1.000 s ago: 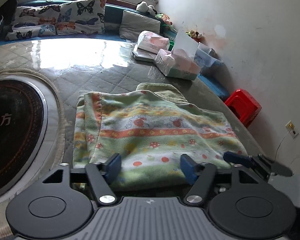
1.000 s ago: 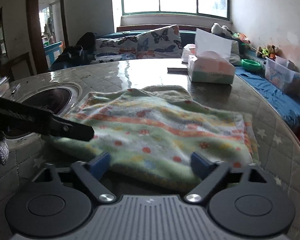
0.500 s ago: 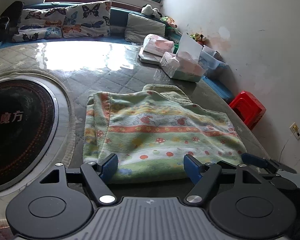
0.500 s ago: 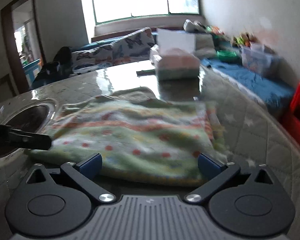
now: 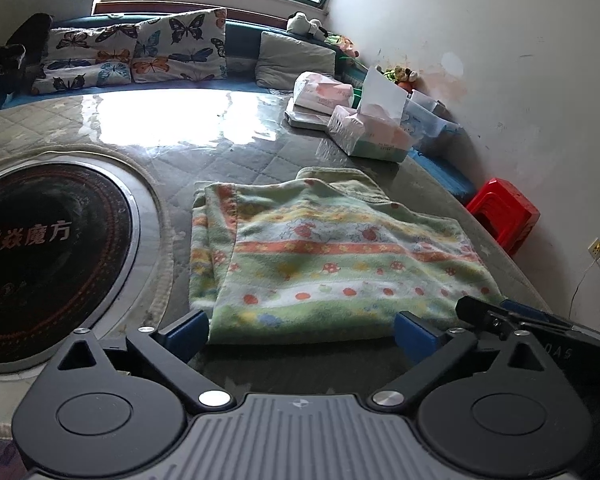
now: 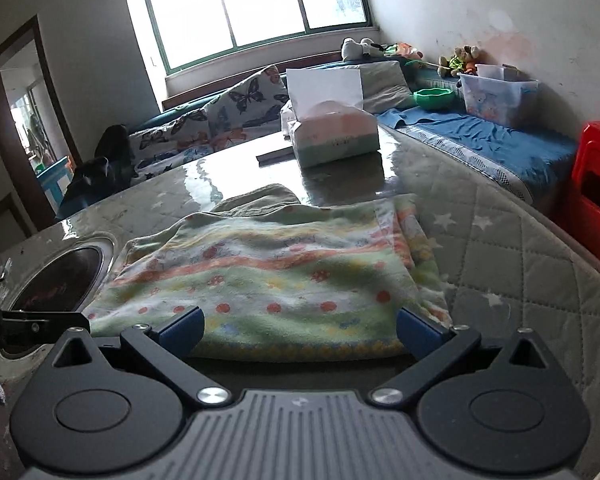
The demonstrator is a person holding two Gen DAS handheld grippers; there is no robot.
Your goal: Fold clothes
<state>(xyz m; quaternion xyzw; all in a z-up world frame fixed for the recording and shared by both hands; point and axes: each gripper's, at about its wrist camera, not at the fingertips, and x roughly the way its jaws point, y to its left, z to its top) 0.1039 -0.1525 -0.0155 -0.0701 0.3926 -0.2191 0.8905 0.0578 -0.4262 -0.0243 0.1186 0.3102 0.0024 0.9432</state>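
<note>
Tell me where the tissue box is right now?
The tissue box sits on the table at the far side, beyond the folded green cloth. In the left wrist view it lies upper right, near the wall.

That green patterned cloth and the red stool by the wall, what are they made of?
The cloth looks like soft, fuzzy fleece or terry: a matte, napped surface with slightly blurred print. The red stool looks like moulded plastic: smooth, glossy, uniformly coloured.

Left gripper [image 5: 302, 334] and right gripper [image 6: 300, 330]: both with jaws spread wide, nothing between the fingers, held low and level, side by side, pointing the same way.
</note>
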